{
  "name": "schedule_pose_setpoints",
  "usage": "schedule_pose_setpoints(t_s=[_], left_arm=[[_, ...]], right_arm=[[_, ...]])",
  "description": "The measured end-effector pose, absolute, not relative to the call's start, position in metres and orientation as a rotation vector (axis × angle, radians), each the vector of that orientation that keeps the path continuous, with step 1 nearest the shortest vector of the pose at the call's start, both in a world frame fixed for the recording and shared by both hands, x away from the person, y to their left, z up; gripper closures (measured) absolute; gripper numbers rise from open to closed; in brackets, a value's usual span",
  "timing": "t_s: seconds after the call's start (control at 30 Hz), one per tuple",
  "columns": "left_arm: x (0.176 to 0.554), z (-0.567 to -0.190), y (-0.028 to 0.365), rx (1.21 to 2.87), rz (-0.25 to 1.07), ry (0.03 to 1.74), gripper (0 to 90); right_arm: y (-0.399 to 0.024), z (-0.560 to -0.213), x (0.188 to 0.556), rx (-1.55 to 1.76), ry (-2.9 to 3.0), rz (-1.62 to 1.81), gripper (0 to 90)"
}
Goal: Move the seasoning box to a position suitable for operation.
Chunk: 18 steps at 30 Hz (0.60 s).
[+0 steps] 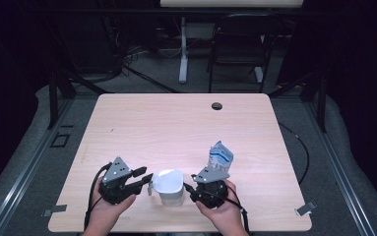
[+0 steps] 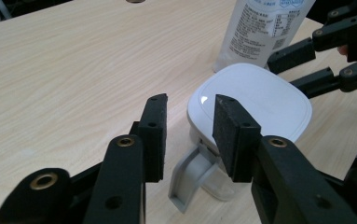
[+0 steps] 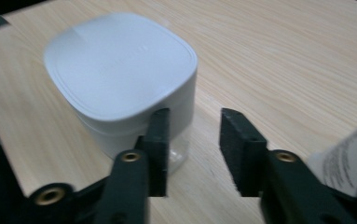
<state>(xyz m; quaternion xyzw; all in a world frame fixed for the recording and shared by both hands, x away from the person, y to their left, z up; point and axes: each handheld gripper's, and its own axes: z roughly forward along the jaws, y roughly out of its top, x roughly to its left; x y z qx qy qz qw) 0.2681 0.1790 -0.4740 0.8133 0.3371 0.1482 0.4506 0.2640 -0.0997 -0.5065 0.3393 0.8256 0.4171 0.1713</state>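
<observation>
Two hand-held grippers flank a small white-lidded container (image 1: 169,186) near the front edge of a pale wooden table (image 1: 176,123), with the left gripper (image 1: 144,178) on one side and the right gripper (image 1: 194,183) on the other. Both sets of jaws stand partly open with nothing between the pads; neither presses on the container. From the left gripper view, the container (image 2: 255,100) sits just beyond the tips, its grey side handle (image 2: 192,175) jutting out below the gap between the jaws. From the right gripper view, the container (image 3: 125,74) lies just ahead and off to the side of the jaws. A tall white pouch with blue print (image 1: 220,157) stands just behind it.

The container looks like light, rigid plastic, its smooth rounded lid likely slippery, its clear lower body stiff. The handle seems the surest hold for one gripper, while the other could steady the flat sides below the lid's rim.
</observation>
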Motion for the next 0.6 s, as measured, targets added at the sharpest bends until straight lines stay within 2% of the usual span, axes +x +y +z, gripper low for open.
schedule_pose_setpoints(t_s=[0.3, 0.53, 0.6], left_arm=[[0.273, -0.473, 0.172, 2.02, 0.339, 0.811, 75.4], [0.274, -0.475, 0.166, 2.059, 0.334, 0.82, 89.7], [0.274, -0.476, 0.165, 2.056, 0.335, 0.822, 90.0]], right_arm=[[-0.103, -0.502, 0.271, 0.989, 2.349, 1.235, 72.4], [-0.107, -0.504, 0.269, 0.996, 2.352, 1.225, 87.2], [-0.108, -0.505, 0.269, 0.995, 2.363, 1.226, 88.7]])
